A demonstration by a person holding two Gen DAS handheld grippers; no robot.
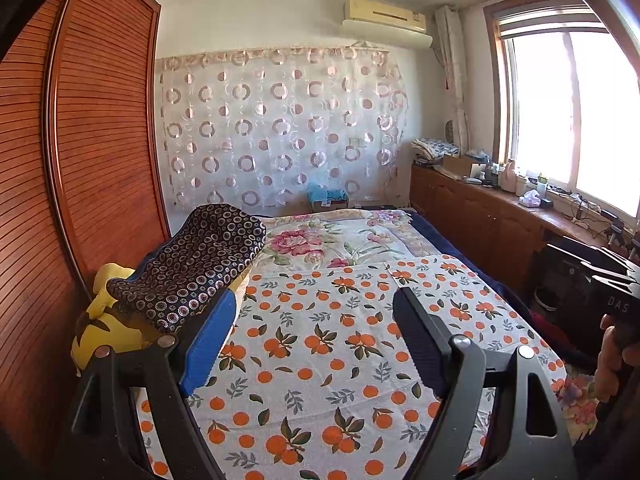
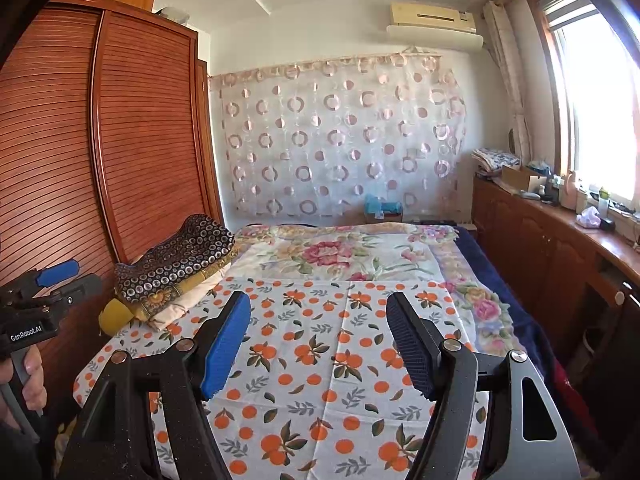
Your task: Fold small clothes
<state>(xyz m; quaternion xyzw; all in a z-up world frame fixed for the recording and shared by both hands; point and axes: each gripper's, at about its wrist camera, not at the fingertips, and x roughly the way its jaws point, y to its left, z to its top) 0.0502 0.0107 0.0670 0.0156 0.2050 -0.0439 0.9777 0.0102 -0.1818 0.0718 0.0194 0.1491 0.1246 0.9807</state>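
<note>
Fingers of both grippers, left (image 1: 316, 336) and right (image 2: 318, 340), stand spread and empty above the orange-print cloth (image 2: 320, 360), which lies flat on the bed (image 2: 476, 248). It looks light, soft and limp; pinching a near corner or hem seems best. Clothes (image 2: 176, 260) are piled at left.

White cloth (image 2: 320, 360) with orange fruits; dark garment (image 2: 176, 256) with small rings; floral sheet (image 2: 340, 252)

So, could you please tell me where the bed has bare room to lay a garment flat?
The orange-print sheet is free ahead of both open grippers, up to the floral blanket. The left edge is crowded: a stack of folded clothes beside the wooden louvred wardrobe.
</note>
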